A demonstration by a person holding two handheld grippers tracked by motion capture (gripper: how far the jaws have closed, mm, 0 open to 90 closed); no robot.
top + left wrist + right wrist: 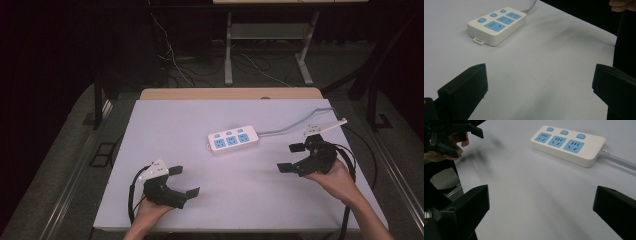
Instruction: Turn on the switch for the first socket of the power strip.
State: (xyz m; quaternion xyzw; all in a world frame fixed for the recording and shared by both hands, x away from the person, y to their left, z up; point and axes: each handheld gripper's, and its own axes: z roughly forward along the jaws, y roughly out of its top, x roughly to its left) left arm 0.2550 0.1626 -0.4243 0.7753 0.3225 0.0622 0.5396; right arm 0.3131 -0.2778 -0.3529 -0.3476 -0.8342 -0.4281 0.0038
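A white power strip (233,140) with three blue sockets and three blue buttons lies at the middle of the white table top (175,125), its grey cable (290,126) running off to the right. In the left gripper view the power strip (497,25) is ahead at upper left; in the right gripper view the power strip (568,144) is ahead at upper right. My left gripper (184,181) is held low at the near left, open and holding nothing. At the right, my right gripper (291,157) is open too, with nothing between its jaws. Both point toward the strip, well short of it.
The table top rests on a wooden desk (230,93) whose edge shows at the back. Beyond it stand a metal frame (229,50) and loose cables (175,60) on the dark floor. The cable's white plug end (325,125) lies near the right edge.
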